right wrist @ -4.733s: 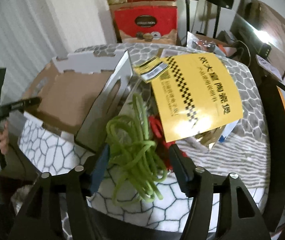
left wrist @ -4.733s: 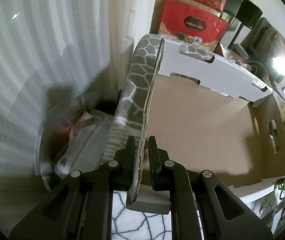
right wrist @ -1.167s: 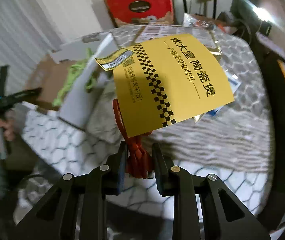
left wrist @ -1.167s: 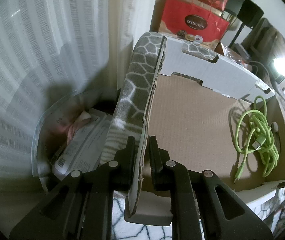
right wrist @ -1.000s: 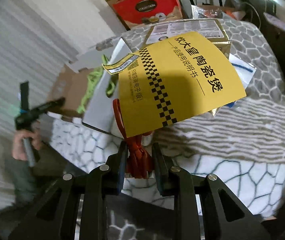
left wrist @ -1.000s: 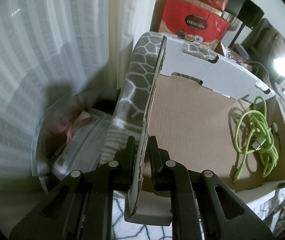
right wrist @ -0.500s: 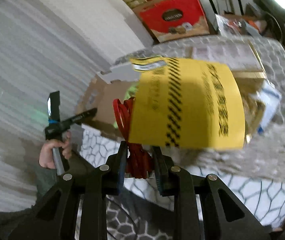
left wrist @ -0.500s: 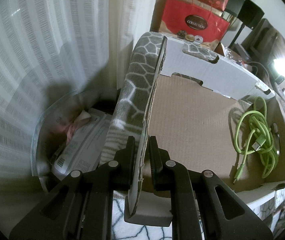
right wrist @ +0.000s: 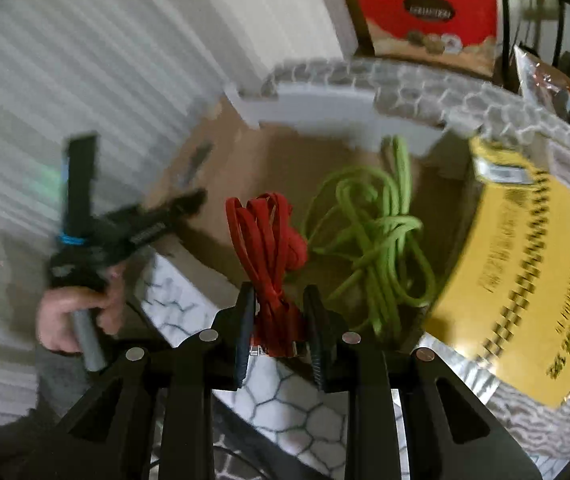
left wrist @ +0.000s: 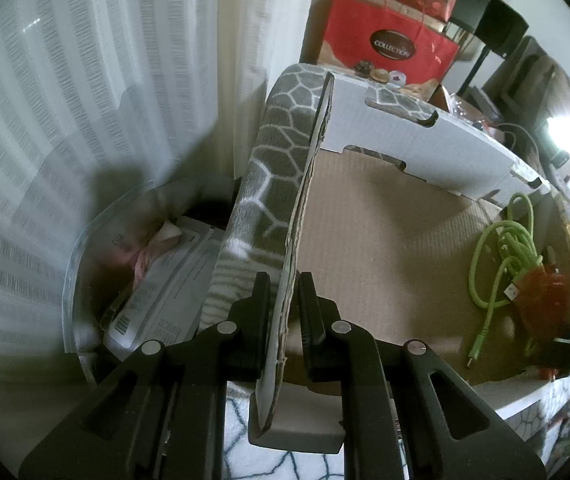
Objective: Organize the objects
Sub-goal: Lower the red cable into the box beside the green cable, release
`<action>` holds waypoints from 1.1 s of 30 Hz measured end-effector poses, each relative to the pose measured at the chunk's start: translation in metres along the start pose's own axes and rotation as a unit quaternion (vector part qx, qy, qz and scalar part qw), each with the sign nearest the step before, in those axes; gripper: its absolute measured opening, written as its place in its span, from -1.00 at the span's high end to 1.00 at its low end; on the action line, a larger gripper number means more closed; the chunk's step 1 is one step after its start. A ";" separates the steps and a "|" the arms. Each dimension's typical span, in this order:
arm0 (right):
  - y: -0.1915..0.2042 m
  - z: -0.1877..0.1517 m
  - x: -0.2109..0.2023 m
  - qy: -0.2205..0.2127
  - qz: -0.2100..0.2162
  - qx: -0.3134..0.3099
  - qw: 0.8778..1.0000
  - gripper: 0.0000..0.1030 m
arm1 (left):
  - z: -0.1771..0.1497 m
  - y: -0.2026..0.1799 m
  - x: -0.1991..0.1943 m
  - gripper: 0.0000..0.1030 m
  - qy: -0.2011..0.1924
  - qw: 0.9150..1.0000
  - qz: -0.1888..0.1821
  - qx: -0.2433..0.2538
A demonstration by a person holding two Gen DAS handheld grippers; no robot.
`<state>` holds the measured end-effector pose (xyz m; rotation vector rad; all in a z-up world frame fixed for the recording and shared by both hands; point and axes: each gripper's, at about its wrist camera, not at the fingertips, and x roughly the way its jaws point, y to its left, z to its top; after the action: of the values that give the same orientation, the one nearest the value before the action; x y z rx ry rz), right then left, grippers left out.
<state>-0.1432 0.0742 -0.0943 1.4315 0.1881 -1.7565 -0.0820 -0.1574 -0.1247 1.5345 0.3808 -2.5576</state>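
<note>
My left gripper (left wrist: 283,312) is shut on the near side wall of an open cardboard box (left wrist: 377,236) and holds it up. A coiled green cable (left wrist: 501,256) lies on the box floor at the right; it also shows in the right wrist view (right wrist: 377,232). My right gripper (right wrist: 279,320) is shut on a bundled red cable (right wrist: 269,240) and holds it over the box, just left of the green cable. The red cable (left wrist: 541,292) also shows at the right edge of the left wrist view. The left gripper (right wrist: 189,204) appears at the left in the right wrist view.
A grey-and-white patterned cloth (right wrist: 485,108) covers the table. A yellow booklet (right wrist: 525,272) lies right of the box. A red gift box (left wrist: 389,44) stands behind. A clear bin of papers (left wrist: 157,272) sits left of the table by a white curtain (left wrist: 85,80).
My right gripper has carried the red cable from beside the yellow booklet leftward to over the box, next to the green cable. My left gripper has stayed on the box wall.
</note>
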 end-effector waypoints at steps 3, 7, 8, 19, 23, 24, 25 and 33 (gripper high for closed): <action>-0.002 0.005 0.010 0.019 -0.017 -0.004 1.000 0.55 | 0.001 0.000 0.001 0.75 -0.001 1.000 0.003 0.003; 0.001 0.008 0.011 0.017 -0.077 -0.022 0.997 0.55 | 0.001 0.001 0.003 0.75 -0.009 0.998 0.028 -0.046; -0.001 0.009 0.010 0.017 -0.082 -0.023 0.996 0.55 | 0.001 0.001 0.002 0.75 -0.008 0.998 0.027 -0.047; 0.013 -0.005 0.022 0.027 -0.145 -0.074 0.986 0.56 | 0.003 0.002 0.003 0.75 -0.008 0.998 0.027 -0.050; 0.012 -0.010 -0.005 -0.013 -0.093 -0.054 0.994 0.05 | 0.002 0.001 0.003 0.75 -0.007 0.998 0.027 -0.049; 0.010 -0.011 -0.016 -0.027 -0.085 -0.046 0.995 0.04 | 0.002 0.001 0.003 0.75 -0.008 0.998 0.027 -0.049; 0.008 -0.012 -0.026 -0.039 -0.082 -0.040 0.995 0.04 | 0.002 0.001 0.003 0.75 -0.008 0.998 0.027 -0.049; -0.018 -0.026 -0.094 -0.102 -0.125 0.002 0.987 0.04 | 0.002 0.001 0.002 0.75 -0.008 0.998 0.026 -0.051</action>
<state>-0.1365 0.1482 -0.0290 1.2620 0.2642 -2.0952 -0.0849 -0.1586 -0.1256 1.4681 0.4544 -2.4688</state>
